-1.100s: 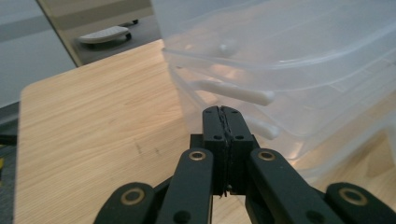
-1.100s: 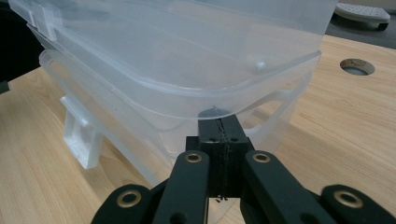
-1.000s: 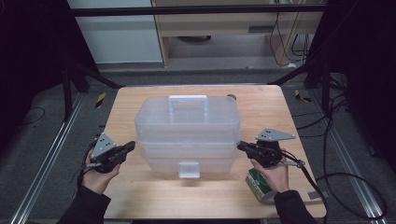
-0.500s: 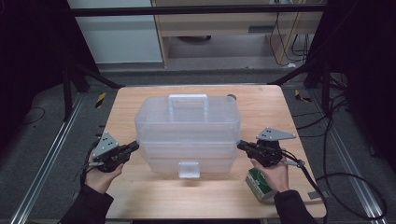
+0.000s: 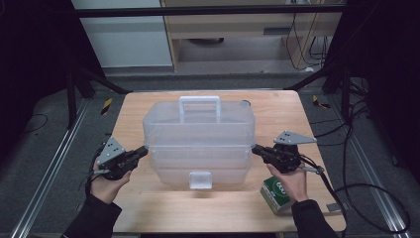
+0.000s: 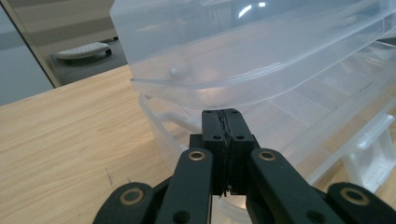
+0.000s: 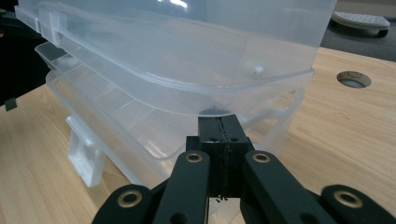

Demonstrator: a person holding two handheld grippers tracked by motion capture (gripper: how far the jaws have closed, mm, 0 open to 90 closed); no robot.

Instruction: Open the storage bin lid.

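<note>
Wooden table (image 5: 148, 208) carries a clear plastic case (image 5: 198, 141) at its middle, latch toward the near edge. Left gripper (image 5: 143, 150) and right gripper (image 5: 255, 148), jaws fully closed and empty, wedge under the lid rim at each end. Uneven lifting could slide the case or slip a tip free.

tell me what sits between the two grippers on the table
The clear plastic box fills the stretch between the left gripper and right gripper, seen in the high view.
</note>
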